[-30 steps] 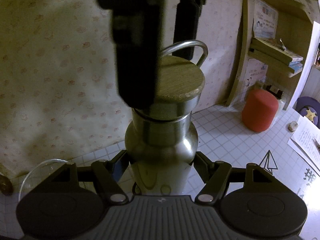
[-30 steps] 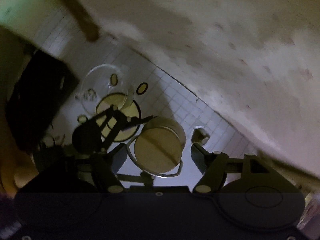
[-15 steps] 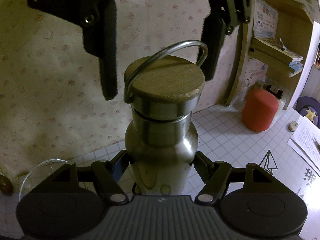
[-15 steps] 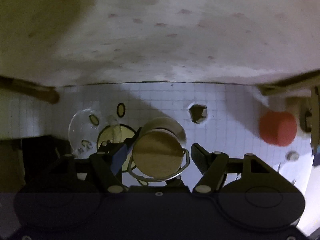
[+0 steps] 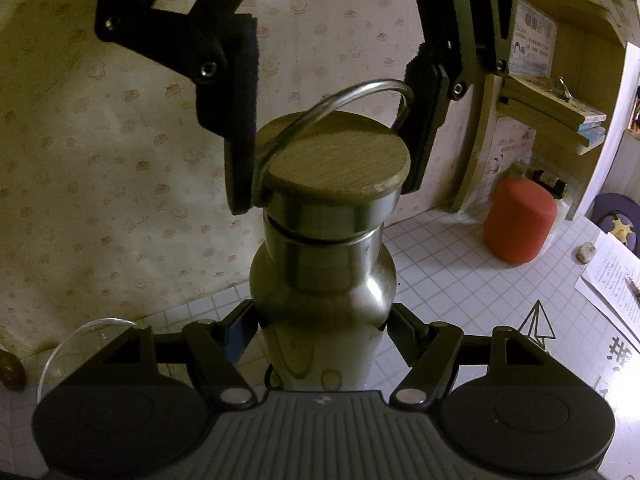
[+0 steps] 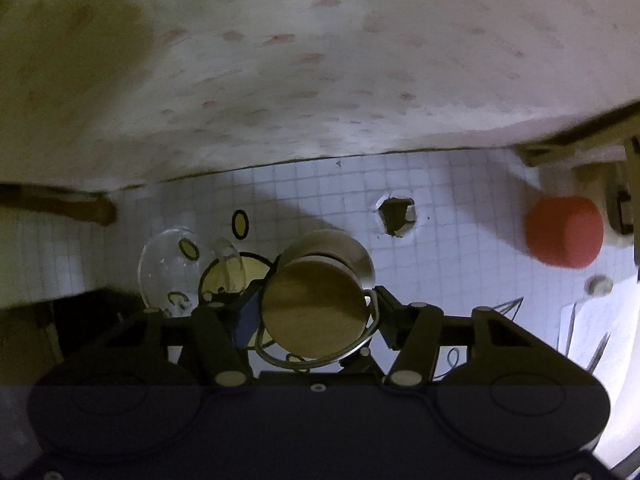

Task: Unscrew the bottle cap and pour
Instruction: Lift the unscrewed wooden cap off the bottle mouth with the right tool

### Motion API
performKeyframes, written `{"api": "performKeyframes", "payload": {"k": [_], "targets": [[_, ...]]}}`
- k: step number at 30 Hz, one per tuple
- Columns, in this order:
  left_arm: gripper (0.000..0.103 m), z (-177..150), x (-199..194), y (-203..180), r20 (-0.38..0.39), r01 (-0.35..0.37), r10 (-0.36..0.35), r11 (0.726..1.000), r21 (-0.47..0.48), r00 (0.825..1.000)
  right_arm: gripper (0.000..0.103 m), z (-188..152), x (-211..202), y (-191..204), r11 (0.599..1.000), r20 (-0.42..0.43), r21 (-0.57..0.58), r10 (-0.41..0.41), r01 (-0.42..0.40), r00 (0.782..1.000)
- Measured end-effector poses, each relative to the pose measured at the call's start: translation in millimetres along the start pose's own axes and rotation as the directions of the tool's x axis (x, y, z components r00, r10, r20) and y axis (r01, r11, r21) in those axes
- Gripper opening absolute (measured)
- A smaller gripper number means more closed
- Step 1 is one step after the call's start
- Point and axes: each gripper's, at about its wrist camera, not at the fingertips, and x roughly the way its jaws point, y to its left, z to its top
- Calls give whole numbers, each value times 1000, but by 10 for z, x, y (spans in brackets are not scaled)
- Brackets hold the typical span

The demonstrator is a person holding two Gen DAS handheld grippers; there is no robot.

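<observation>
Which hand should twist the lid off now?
The right gripper. Its fingers sit on both sides of the wooden cap from above, while the left gripper is busy clamping the steel bottle upright.

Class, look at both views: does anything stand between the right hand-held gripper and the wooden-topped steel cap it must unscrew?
Nothing visible blocks it. The right hand-held gripper already straddles the wooden-topped steel cap. Only the cap's own wire loop handle arches up between the fingers.
</observation>
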Motion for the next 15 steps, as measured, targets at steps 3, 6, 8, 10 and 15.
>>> {"api": "performKeyframes", "payload": {"k": [3,6,8,10,15], "targets": [[69,1,-1,0,0,0,0,1000,0,1000,59,6,-7,53,996,-8,-92,-7,6,1000],[69,2,2,2,1,1,-1,1000,1,1000,59,-1,-15,137,978,-10,-207,-22,20,1000],[69,0,4,7,1,2,-2,1000,1,1000,59,-12,-21,197,961,-5,-275,-35,32,999],[69,-2,-3,1,2,1,-1,1000,0,1000,59,-31,-50,294,924,7,-380,-53,52,999],[69,0,-5,13,2,3,-3,1000,3,1000,59,-66,-95,434,853,23,-514,-87,87,996]]}}
